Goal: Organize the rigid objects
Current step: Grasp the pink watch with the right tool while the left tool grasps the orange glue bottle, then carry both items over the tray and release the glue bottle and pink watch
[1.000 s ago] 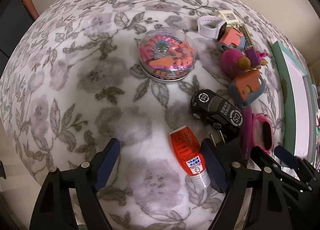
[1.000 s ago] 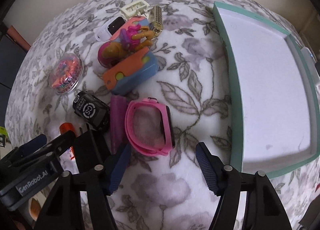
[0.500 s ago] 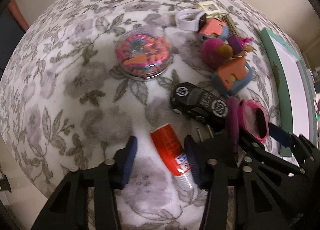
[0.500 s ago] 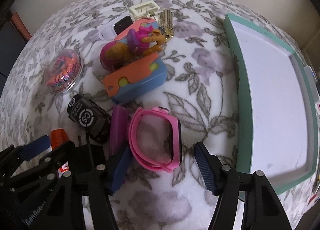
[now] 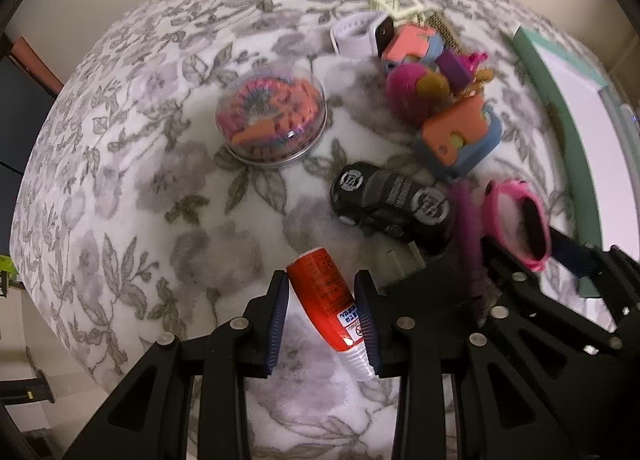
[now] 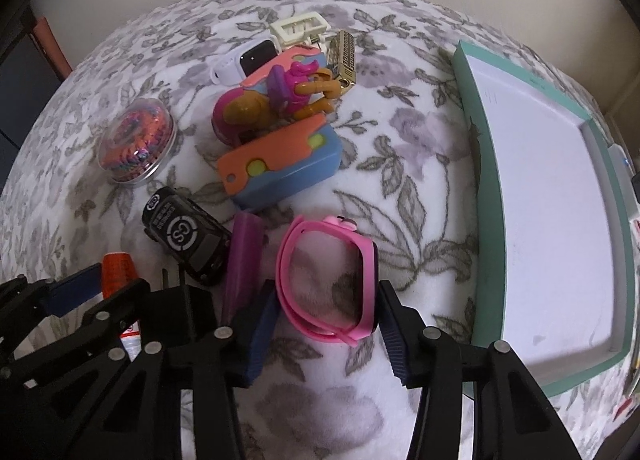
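Between the two blue pads of the left gripper [image 5: 323, 320] lies the orange-red tube [image 5: 326, 302], flat on the flowered blanket [image 5: 120, 188] with its clear cap toward the camera; the jaws are closing, both pads already at the tube's sides, a grip across its narrow width that suits a lift. Just beside it, the right gripper [image 6: 326, 334] straddles the pink watch [image 6: 328, 280], which stands on edge on the blanket; these jaws too are closing, one pad at the band, the other near the watch body, though firm contact cannot be told. Near both sit a black toy car [image 6: 186, 236] and a purple bar [image 6: 242, 256]. Farther off, small toys cluster around a blue-and-orange case [image 6: 280, 164] and a round clear box [image 5: 272, 126]. Well to the right waits the green-rimmed tray [image 6: 486, 196], seemingly bare, probably the destination for both items.
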Demonstrator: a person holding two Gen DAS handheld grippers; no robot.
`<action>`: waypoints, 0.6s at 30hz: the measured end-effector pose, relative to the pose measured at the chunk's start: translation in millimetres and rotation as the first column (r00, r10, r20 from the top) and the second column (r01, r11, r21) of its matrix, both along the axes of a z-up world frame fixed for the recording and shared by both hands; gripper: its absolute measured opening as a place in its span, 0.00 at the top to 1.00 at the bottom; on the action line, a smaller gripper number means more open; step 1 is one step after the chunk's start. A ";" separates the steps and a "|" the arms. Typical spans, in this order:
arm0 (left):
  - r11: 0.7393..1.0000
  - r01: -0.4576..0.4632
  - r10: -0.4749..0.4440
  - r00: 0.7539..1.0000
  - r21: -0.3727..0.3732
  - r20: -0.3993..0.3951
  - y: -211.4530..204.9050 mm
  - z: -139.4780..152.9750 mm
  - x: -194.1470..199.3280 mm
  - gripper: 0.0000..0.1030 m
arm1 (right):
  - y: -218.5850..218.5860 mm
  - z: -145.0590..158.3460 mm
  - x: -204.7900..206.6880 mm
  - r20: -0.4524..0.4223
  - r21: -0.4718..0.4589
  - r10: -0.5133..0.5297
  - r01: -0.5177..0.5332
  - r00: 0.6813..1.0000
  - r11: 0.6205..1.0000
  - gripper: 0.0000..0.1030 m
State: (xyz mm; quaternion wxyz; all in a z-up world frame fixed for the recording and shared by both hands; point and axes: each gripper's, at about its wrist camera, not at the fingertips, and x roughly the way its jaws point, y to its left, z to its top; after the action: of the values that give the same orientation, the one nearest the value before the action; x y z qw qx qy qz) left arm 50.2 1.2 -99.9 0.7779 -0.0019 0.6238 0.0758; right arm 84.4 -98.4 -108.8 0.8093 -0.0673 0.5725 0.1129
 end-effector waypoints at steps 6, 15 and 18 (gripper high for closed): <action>1.000 0.006 -0.006 1.000 0.003 -0.018 -1.0 -2.2 -2.1 0.67 | -3.1 4.4 -5.6 0.002 0.007 0.006 -0.006 1.000 1.000 0.50; 0.998 -0.057 0.059 0.997 -0.035 0.047 21.8 8.2 -3.4 0.70 | -19.3 23.2 -12.9 0.041 0.055 -0.022 0.020 0.999 0.998 0.51; 0.993 -0.100 0.105 0.991 -0.061 0.087 31.4 24.7 0.7 0.71 | -25.2 32.3 -14.1 0.061 0.079 -0.041 0.036 0.997 0.996 0.52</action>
State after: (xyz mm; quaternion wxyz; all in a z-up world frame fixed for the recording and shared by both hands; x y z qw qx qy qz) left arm 51.0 32.6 -75.2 0.7999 -0.0593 0.5891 0.0979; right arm 70.3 -123.6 -76.4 0.8309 -0.0282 0.5433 0.1171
